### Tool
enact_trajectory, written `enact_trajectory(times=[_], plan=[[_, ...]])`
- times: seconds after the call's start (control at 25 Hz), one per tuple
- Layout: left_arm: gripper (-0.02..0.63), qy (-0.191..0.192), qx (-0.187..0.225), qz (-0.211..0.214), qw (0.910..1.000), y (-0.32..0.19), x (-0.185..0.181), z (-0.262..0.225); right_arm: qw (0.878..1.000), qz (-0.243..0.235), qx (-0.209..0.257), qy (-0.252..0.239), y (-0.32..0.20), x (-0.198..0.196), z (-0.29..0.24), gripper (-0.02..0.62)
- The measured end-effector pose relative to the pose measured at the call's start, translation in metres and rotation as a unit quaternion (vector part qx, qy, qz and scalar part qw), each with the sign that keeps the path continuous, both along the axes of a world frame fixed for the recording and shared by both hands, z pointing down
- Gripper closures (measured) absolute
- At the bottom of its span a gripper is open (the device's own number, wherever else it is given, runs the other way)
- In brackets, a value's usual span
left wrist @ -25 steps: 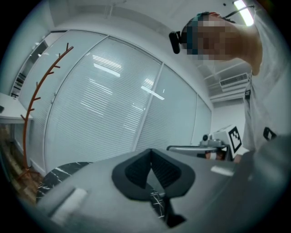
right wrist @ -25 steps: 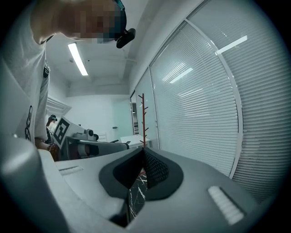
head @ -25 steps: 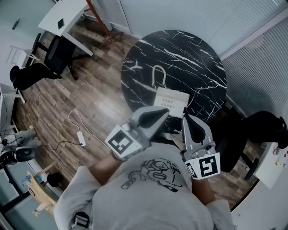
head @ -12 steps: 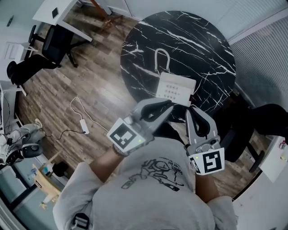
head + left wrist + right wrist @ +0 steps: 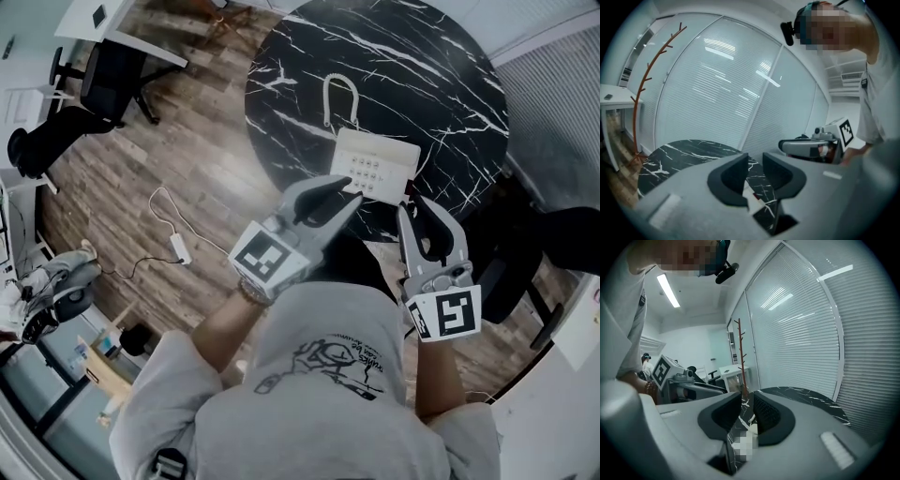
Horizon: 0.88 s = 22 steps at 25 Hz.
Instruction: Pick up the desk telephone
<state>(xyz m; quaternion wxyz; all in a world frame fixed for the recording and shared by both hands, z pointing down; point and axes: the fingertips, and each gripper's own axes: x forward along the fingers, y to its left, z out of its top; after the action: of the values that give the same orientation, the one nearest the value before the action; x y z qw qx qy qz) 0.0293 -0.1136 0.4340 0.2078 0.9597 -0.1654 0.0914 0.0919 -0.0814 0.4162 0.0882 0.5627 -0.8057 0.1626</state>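
Head view, desk telephone (image 5: pixel 377 164): white, it lies flat at the near edge of the round table (image 5: pixel 441 84), on the person's side.
Head view, cord (image 5: pixel 339 98): a white loop on the table, just beyond the telephone's far edge, toward the table's middle.
Head view, left gripper (image 5: pixel 349 194): its tips are over the telephone's near left corner; I cannot tell if they touch it.
Head view, right gripper (image 5: pixel 424 214): at the table's near edge, just beside the telephone's right corner.
Left gripper view, left gripper (image 5: pixel 754 157): the jaws have just been opening and stand a little apart. Nothing is between the pads; the table (image 5: pixel 679 150) shows through the gap.
Right gripper view, right gripper (image 5: pixel 747 397): the jaws have just been opening. The gap is narrow and empty, and the table (image 5: pixel 806 397) lies ahead.
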Motion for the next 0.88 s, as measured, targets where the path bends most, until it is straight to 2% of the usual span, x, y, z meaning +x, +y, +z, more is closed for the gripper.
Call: enact_trajectory(times=[0.24,0.44,0.64,0.88], plan=[[0.476,-0.052,0.006,0.007,0.9986,-0.013,0.002,0.059,0.999,0.01,-0.04,-0.002,-0.009,0.01,0.059,0.466],[0.44,-0.086,-0.027,0.011,0.9959,-0.018,0.005,0.118,0.997,0.011,-0.07,0.017,-0.014,0.017,0.115,0.426],[0.38,-0.111,-0.067,-0.004,0.9915,-0.028,0.001,0.176,0.994,0.023,-0.106,0.012,-0.02,0.028,0.163,0.363],[0.314,-0.146,-0.118,-0.018,0.9821,-0.039,-0.008,0.241,0.989,0.033,-0.142,0.0,-0.025,0.035,0.212,0.308]])
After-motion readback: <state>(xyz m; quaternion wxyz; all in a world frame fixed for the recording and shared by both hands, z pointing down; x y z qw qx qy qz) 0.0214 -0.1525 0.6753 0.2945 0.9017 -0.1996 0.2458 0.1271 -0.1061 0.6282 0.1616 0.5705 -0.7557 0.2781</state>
